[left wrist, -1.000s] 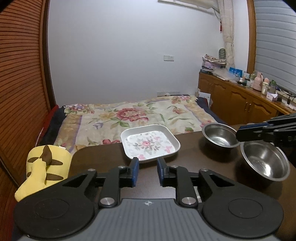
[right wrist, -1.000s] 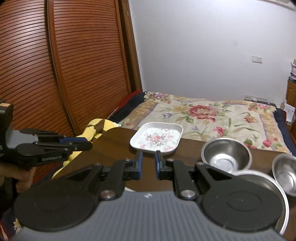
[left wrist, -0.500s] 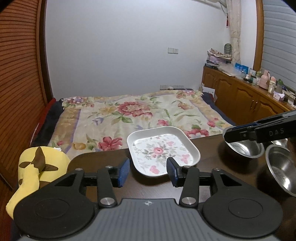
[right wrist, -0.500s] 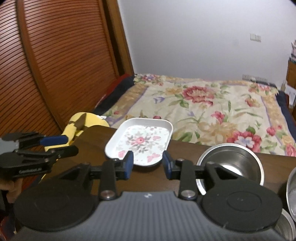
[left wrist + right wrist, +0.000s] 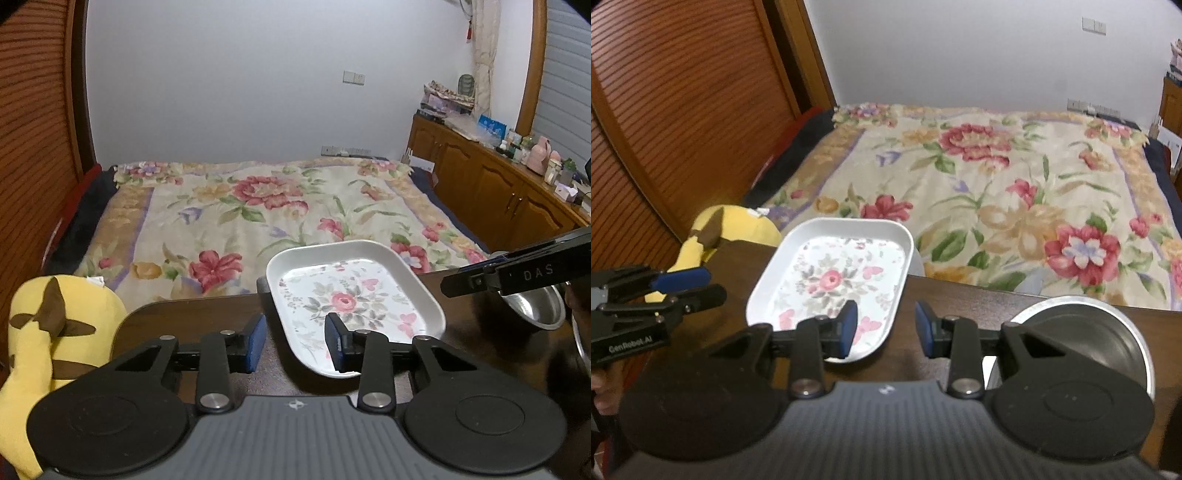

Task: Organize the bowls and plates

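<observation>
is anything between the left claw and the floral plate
Nothing visible. The left claw is open, its right finger already over the floral plate near rim; only bare table lies between.

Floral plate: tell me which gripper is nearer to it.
Both are about equally near. The left gripper sits open at the floral plate's near left corner; the right gripper sits open at its near right corner.

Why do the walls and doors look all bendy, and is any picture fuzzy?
Left wrist view: the fisheye lens bows the slatted door and window frame near the edges; the floral plate is sharp. Right wrist view: same bending on the slatted door, and the bedspread looks slightly soft; the light is dim, with no glare.
</observation>
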Action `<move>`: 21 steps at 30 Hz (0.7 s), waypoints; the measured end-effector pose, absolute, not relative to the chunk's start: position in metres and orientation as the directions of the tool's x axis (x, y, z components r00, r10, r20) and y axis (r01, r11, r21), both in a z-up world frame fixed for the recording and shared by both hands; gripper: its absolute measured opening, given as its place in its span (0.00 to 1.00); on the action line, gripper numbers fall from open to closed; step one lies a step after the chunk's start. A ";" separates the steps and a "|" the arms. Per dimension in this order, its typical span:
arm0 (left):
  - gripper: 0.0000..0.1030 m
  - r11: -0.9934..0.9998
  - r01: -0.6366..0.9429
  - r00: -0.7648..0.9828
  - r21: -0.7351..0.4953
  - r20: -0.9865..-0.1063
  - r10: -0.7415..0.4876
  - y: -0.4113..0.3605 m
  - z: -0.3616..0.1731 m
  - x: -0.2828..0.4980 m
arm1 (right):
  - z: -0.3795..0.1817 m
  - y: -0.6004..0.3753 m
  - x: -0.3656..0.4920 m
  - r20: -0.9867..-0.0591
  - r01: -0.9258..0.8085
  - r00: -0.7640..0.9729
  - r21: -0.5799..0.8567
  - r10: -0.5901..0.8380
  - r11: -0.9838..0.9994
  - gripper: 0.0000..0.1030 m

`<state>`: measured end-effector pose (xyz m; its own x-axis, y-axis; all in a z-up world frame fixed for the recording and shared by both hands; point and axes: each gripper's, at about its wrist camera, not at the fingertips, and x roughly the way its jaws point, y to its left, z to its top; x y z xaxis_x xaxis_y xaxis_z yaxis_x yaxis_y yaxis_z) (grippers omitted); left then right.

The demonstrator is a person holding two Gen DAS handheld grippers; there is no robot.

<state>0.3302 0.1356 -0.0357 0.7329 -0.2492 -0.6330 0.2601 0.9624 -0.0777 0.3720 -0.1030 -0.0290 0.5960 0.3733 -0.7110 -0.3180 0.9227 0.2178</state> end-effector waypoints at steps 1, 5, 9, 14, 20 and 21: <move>0.36 0.963 0.259 0.726 -0.076 -0.642 -0.246 0.136 -0.039 0.334 | -0.031 -0.102 0.374 -0.715 -0.318 0.593 0.214 0.370 0.924 0.35; 0.35 0.963 0.259 0.713 -0.074 -0.658 -0.243 0.137 -0.047 0.346 | -0.036 -0.097 0.382 -0.733 -0.319 0.581 0.193 0.353 0.928 0.35; 0.34 0.963 0.255 0.700 -0.090 -0.670 -0.248 0.139 -0.052 0.356 | -0.041 -0.094 0.389 -0.747 -0.317 0.572 0.178 0.337 0.932 0.34; 0.27 0.960 0.250 0.679 -0.124 -0.685 -0.265 0.139 -0.059 0.364 | -0.047 -0.091 0.395 -0.762 -0.323 0.559 0.163 0.326 0.932 0.34; 0.22 0.959 0.240 0.669 -0.148 -0.691 -0.274 0.140 -0.064 0.367 | -0.052 -0.088 0.398 -0.773 -0.322 0.550 0.155 0.318 0.934 0.32; 0.22 0.960 0.238 0.667 -0.148 -0.693 -0.272 0.140 -0.065 0.367 | -0.053 -0.088 0.398 -0.774 -0.323 0.548 0.155 0.318 0.934 0.31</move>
<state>0.3674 0.1404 -0.0654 0.6671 -0.2723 -0.6934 0.2378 0.9599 -0.1482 0.3979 -0.0880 -0.0531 0.5484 0.3175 -0.7736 -0.3226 0.9338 0.1546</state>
